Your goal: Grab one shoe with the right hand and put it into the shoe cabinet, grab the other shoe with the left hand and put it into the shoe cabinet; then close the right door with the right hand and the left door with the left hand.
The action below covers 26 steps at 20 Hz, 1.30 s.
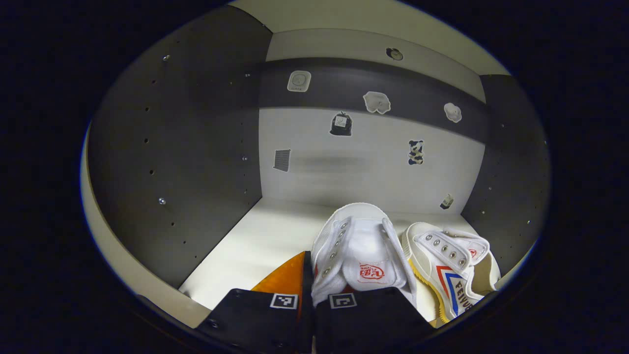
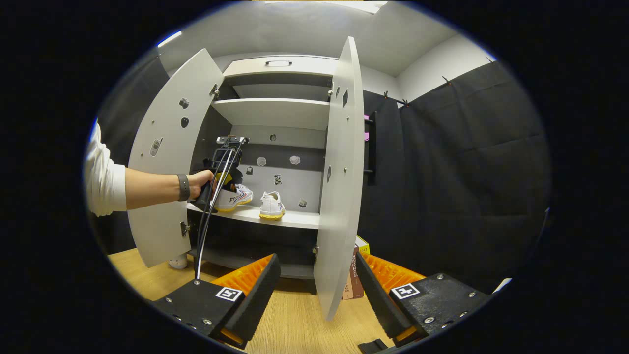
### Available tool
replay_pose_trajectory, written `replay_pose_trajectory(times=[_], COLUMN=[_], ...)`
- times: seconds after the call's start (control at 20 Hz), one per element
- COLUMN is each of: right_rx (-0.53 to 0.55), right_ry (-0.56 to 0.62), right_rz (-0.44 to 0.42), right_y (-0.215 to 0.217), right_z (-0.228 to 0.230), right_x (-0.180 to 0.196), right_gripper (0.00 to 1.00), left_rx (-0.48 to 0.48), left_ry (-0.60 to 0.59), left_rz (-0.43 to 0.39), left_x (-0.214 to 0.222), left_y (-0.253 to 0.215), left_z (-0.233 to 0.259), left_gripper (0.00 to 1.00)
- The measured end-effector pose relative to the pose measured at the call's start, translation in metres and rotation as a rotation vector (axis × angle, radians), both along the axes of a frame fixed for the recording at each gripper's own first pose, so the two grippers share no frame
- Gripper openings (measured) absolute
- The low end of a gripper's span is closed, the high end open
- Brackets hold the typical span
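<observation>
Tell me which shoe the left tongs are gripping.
The shoe nearest the cabinet's left wall, pinched at the heel by the left tongs; the other shoe sits free beside it.

The right gripper (image 2: pixel 314 290) hangs low over the wooden floor (image 2: pixel 290 324) with its jaws spread wide, nothing between them. Ahead stands the shoe cabinet (image 2: pixel 275 110), both doors swung open: the left door (image 2: pixel 167 162) at the left, the right door (image 2: pixel 341 177) edge-on near the middle. On the middle shelf (image 2: pixel 265 215) sit two white shoes, the right shoe (image 2: pixel 271 205) standing free and the left shoe (image 2: pixel 235 196) just beside the left gripper (image 2: pixel 222 179), which a hand (image 2: pixel 199 183) holds there. Whether its fingers press the shoe is hidden. Books (image 2: pixel 355 275) lean at the cabinet's right foot.
</observation>
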State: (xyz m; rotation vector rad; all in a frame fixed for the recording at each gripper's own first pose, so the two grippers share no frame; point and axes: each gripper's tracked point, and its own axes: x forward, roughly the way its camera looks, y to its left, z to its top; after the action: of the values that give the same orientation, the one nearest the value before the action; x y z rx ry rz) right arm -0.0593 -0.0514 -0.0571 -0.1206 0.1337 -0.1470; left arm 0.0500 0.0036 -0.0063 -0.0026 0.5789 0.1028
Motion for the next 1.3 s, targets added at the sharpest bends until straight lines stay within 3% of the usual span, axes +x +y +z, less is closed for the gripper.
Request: replay_pose_trajectory(times=[0.25,0.35,0.6,0.7,0.75,0.8,0.85,0.9,1.05,1.3], right_rx=[0.040,0.047,0.052,0.053,0.055,0.060,0.068,0.075,0.084,0.109], right_ry=[0.026,0.032,0.043,0.048,0.051,0.055,0.055,0.054,0.050,0.038], right_rz=[-0.020,-0.022,-0.022,-0.024,-0.026,-0.028,-0.029,-0.027,-0.016,0.007], right_y=[-0.005,-0.006,-0.009,-0.010,-0.010,-0.011,-0.011,-0.009,-0.006,0.003], right_z=[-0.009,-0.011,-0.017,-0.019,-0.021,-0.023,-0.024,-0.025,-0.024,-0.019], right_x=[-0.001,-0.001,0.000,-0.002,-0.002,-0.002,-0.002,-0.001,0.003,0.009], right_gripper=[0.94,0.94,0.94,0.94,0.94,0.94,0.94,0.94,0.94,0.94], left_rx=[-0.048,-0.067,-0.092,-0.075,-0.067,-0.068,-0.073,-0.077,-0.074,-0.099], left_ry=[0.059,0.056,0.042,0.037,0.033,0.032,0.031,0.035,0.012,-0.037], left_rz=[0.055,0.043,0.069,0.067,0.073,0.081,0.087,0.093,0.079,0.028], left_x=[-0.001,0.001,0.001,0.000,0.000,-0.002,-0.003,-0.004,-0.007,-0.025], left_y=[0.001,-0.003,-0.004,0.001,0.004,0.006,0.007,0.008,0.011,-0.001], left_z=[-0.014,-0.015,-0.015,-0.012,-0.012,-0.012,-0.012,-0.013,-0.005,0.016], left_gripper=[0.10,0.13,0.37,0.55,0.59,0.55,0.72,0.82,0.98,0.97])
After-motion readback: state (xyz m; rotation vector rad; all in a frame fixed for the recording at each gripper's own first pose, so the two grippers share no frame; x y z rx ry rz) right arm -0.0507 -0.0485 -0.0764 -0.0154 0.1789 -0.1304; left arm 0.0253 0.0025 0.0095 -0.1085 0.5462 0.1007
